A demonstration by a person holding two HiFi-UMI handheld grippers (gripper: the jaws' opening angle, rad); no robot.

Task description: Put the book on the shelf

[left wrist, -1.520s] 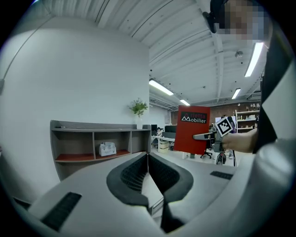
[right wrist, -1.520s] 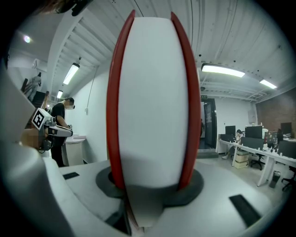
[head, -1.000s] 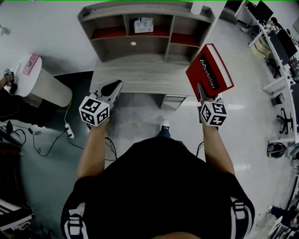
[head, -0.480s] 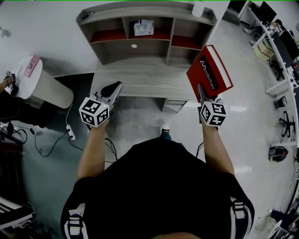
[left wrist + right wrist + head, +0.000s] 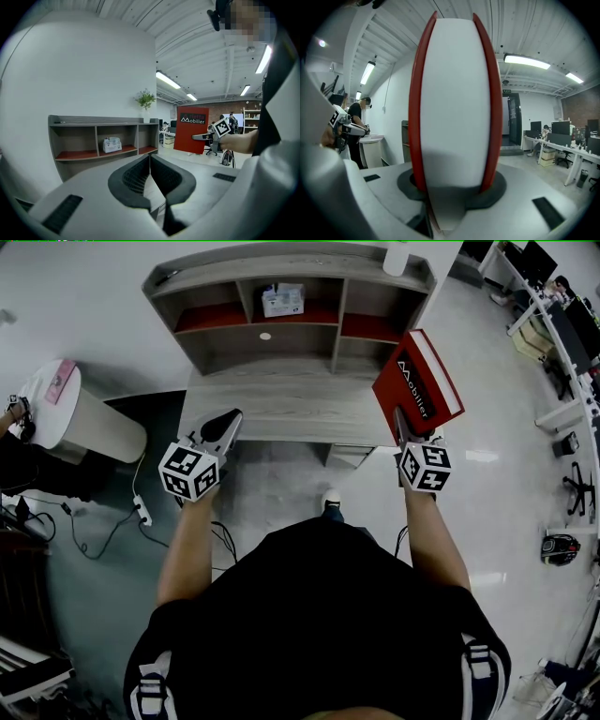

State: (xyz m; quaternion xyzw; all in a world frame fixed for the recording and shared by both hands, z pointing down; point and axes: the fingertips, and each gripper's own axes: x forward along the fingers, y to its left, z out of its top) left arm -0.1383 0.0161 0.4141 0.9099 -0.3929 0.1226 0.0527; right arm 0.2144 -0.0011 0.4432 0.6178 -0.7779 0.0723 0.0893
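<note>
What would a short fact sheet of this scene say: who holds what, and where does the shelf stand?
right gripper: shut on the red hardcover book, gripping its lower edge, book held in the air
left gripper: shut, nothing between its jaws
grey wooden shelf unit: ahead of the person, at the back of a grey desk, compartment floors red
small white box: in the upper middle compartment
book on shelf: not yet

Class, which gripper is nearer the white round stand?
Left. The left gripper hovers at the desk corner nearest the stand; the right gripper, gripping the red book, at the opposite corner.
</note>
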